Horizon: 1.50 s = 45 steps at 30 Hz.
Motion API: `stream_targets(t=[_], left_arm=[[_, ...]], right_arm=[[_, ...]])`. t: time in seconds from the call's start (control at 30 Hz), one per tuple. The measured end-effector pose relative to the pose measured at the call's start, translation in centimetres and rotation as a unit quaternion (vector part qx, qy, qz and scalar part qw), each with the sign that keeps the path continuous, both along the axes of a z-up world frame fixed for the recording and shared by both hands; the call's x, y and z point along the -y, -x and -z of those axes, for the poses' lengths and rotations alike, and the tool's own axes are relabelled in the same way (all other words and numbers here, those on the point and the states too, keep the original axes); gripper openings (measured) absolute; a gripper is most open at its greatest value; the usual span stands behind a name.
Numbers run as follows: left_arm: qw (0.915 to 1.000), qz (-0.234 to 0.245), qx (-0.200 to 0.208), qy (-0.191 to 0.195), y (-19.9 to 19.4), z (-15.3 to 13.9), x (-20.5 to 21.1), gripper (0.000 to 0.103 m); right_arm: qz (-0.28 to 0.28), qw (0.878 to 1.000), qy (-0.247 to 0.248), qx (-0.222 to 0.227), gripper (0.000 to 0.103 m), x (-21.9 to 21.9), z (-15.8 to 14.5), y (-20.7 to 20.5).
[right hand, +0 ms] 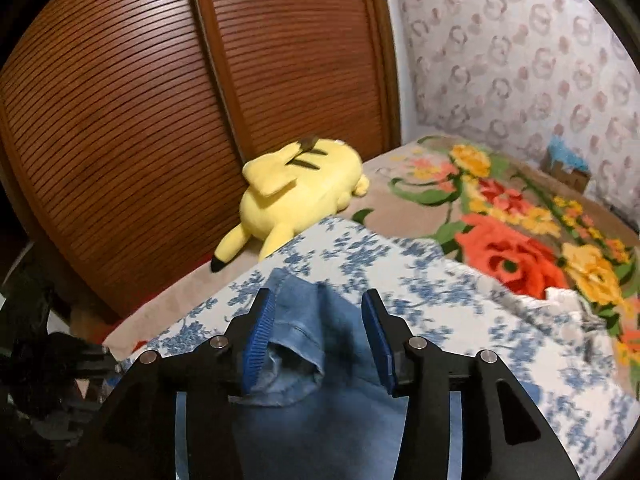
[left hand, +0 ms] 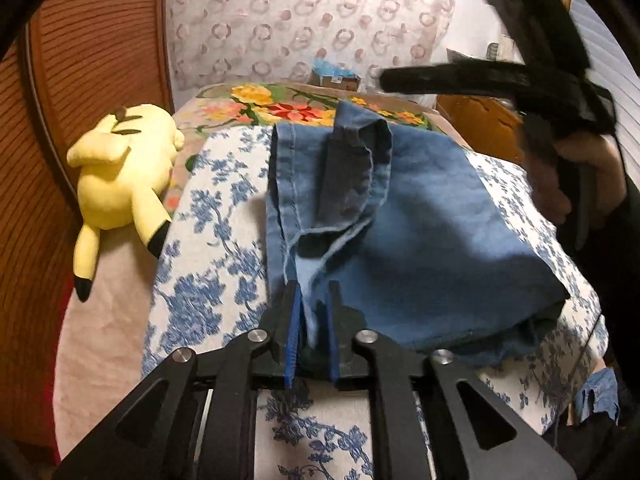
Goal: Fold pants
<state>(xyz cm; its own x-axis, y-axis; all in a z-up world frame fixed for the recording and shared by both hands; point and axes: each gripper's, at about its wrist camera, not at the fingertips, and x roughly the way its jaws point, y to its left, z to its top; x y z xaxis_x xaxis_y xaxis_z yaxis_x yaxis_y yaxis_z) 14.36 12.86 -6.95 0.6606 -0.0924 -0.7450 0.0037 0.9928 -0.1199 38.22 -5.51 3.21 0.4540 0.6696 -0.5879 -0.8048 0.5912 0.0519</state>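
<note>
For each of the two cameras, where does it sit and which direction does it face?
Left wrist: sits on the left gripper, looks down the bed at the folded pants; the right gripper and a hand show at the right.
Right wrist: sits on the right gripper, faces the wooden door; part of the left gripper rig shows at the far left.
Shared: pants, yellow plush toy, flowered blanket.

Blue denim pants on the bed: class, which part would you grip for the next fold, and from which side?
Grip the stitched hem edge of the blue denim pants, coming from the yellow plush toy's side. That edge lies exposed along the bundle, probably easy to pinch; the opposite side is a closed fold.
</note>
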Motion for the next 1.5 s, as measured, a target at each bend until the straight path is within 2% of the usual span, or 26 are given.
stream_targets(t=[0.07, 0.13, 0.2, 0.37, 0.57, 0.87, 1.03, 1.17, 1.3, 1.5], left_arm=[[0.9997, -0.016, 0.007, -0.014, -0.5, -0.4, -0.1, 0.028], [0.9996, -0.020, 0.014, -0.011, -1.0, -0.8, -0.3, 0.043], [0.9996, -0.017, 0.022, -0.011, -1.6, -1.3, -0.2, 0.051], [0.9994, 0.007, 0.031, -0.014, -3.9, -2.1, 1.3, 0.051], [0.9990, 0.033, 0.028, -0.014, -7.5, -2.3, 3.8, 0.051], [0.9990, 0.016, 0.009, -0.041, -12.1, -1.7, 4.5, 0.051], [0.9982, -0.015, 0.007, -0.058, -12.5, -1.7, 2.5, 0.051], [0.9963, -0.049, 0.001, -0.071, -12.4, -1.6, 0.0, 0.051], [0.9945, -0.073, -0.009, -0.074, -12.2, -1.3, -2.0, 0.051], [0.9960, -0.065, 0.017, -0.059, -10.7, -2.8, -1.5, 0.051]], right_arm=[[0.016, 1.000, 0.010, 0.013, 0.048, 1.4, 0.0, 0.4], [0.035, 0.999, 0.022, 0.023, 0.049, 2.7, 0.4, 0.9], [0.055, 0.997, 0.035, 0.029, 0.049, 4.2, 1.2, 1.5], [0.102, 0.992, 0.068, 0.019, 0.049, 7.1, 4.0, 2.3], [0.142, 0.986, 0.087, -0.003, 0.049, 8.2, 6.8, 2.5], [0.151, 0.984, 0.091, -0.019, 0.052, 8.0, 8.0, 2.2], [0.153, 0.985, 0.081, -0.016, 0.057, 8.3, 8.6, 1.6], [0.156, 0.985, 0.070, -0.031, 0.063, 8.9, 9.0, 1.0], [0.158, 0.985, 0.066, -0.035, 0.063, 9.0, 9.1, 0.9], [0.157, 0.985, 0.060, -0.040, 0.063, 9.1, 9.0, 1.0]])
